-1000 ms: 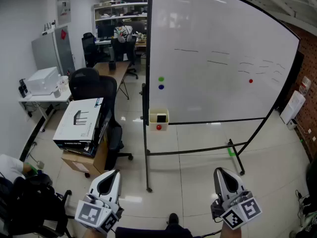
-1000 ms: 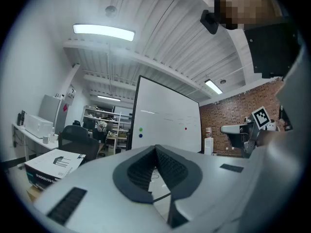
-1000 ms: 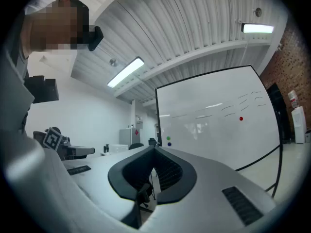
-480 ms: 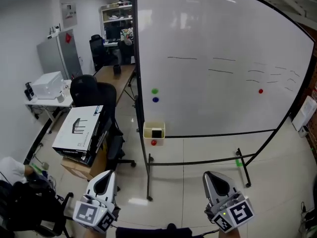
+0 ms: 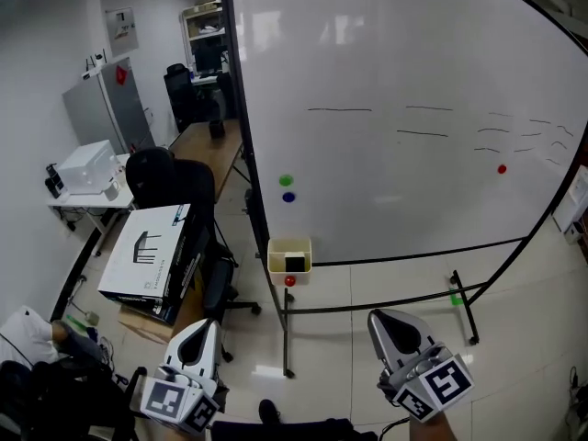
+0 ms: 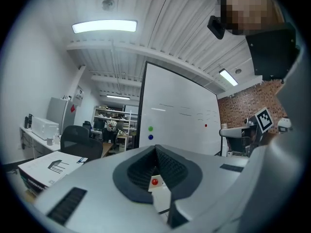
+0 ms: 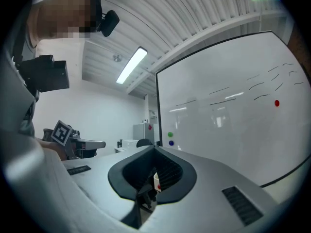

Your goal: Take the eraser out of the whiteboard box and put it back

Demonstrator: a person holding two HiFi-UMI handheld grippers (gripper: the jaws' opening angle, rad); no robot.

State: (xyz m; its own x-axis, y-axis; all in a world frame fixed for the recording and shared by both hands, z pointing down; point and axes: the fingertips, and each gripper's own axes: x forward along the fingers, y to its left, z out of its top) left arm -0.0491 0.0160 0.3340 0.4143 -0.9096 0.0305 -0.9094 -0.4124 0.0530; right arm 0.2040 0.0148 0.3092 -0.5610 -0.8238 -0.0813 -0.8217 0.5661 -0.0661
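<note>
Head view, grippers, fingers together, empty

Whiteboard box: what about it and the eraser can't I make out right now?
Head view: the eraser is only a small dark block in the whiteboard box; its shape and seating are too small to tell.
Left gripper view: the left gripper itself hides all but a sliver of the box.
Right gripper view: the right gripper does likewise.
Head view: marks on the whiteboard are too small to read.
</note>
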